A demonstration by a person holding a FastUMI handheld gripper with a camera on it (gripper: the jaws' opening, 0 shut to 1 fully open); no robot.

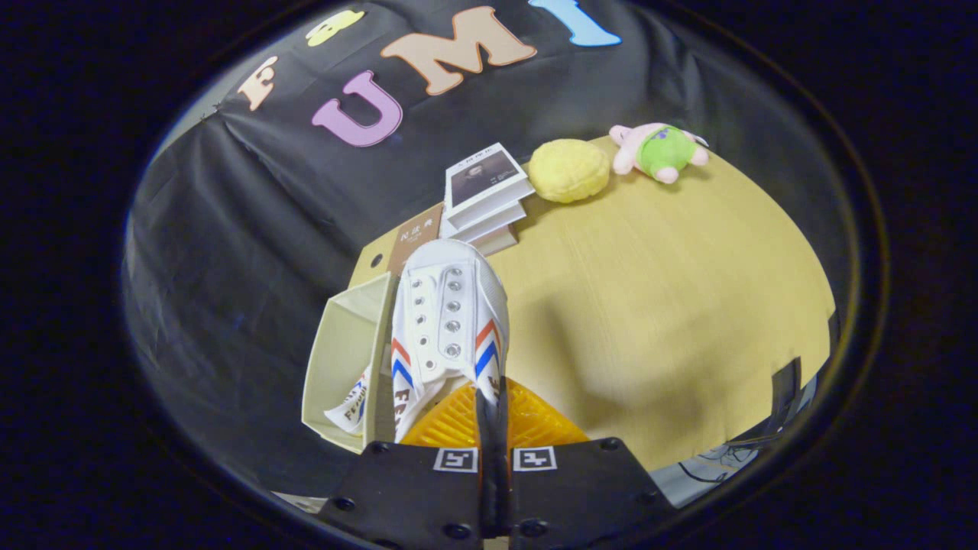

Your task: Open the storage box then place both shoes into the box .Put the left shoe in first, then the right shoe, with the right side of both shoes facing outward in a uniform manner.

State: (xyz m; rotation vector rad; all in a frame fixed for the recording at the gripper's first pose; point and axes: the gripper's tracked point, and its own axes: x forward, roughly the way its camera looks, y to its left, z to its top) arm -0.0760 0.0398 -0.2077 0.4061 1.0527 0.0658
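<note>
While your gripper [493,405] was clamped on the heel collar of the white shoe [447,321], you held that shoe toe-forward above the table [672,305], just beside the open storage box [344,359], where the other shoe [353,405] already lay inside.

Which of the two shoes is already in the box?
The shoe whose tip peeks out of the open box. The other shoe is clamped between the gripper fingers, beside the box.
</note>
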